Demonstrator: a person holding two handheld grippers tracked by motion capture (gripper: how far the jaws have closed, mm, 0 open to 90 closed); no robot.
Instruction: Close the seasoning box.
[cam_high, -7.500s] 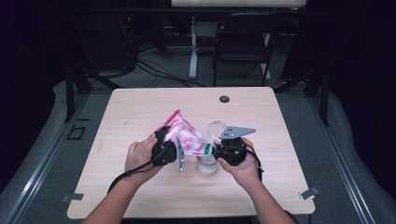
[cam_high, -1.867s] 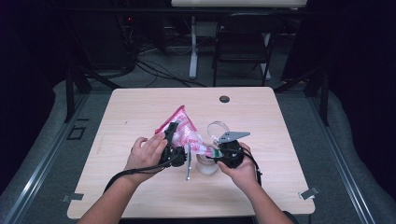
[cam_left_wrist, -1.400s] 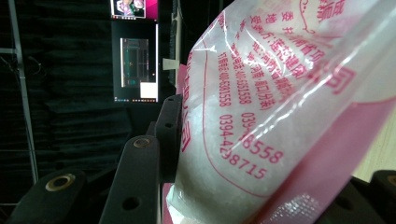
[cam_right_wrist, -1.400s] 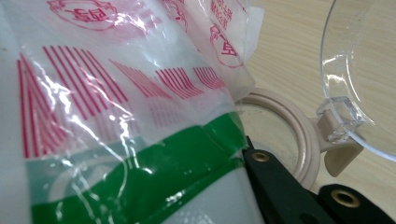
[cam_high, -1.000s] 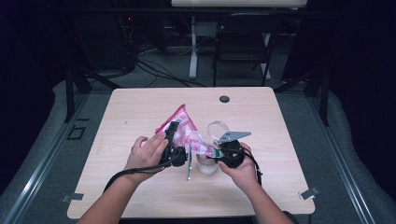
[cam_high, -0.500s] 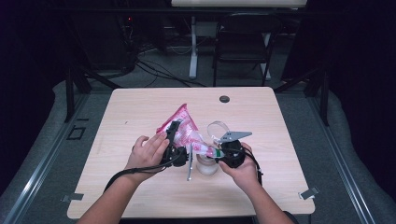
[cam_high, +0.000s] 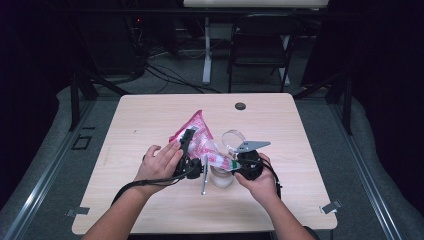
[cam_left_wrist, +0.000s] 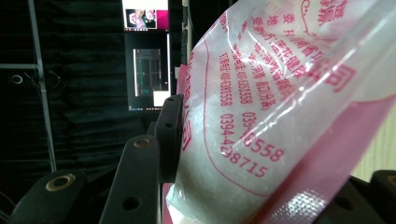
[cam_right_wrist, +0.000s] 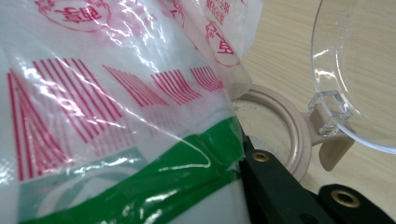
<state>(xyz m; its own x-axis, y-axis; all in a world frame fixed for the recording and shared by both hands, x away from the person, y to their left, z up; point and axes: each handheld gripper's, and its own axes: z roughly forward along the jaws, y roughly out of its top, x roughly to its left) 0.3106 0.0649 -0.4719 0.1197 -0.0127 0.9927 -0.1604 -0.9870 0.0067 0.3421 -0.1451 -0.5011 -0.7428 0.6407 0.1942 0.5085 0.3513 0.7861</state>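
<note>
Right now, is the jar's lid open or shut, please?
Open: the clear lid stands flipped back on its hinge, leaving the jar mouth uncovered.

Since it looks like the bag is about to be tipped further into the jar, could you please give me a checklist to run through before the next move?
1. Left tool grips the pink bag: ok, the bag's body sits between its jaws in the left gripper view.
2. Right tool pinches the bag's lower end: ok, the film with the green band is clamped.
3. Jar lid flipped open: ok, the clear lid stands clear of the beige rim.
4. Bag mouth over the jar opening: cannot tell, the film hides it.
5. Contents flowing: cannot tell.
6. Jar upright on the table: ok.
</note>
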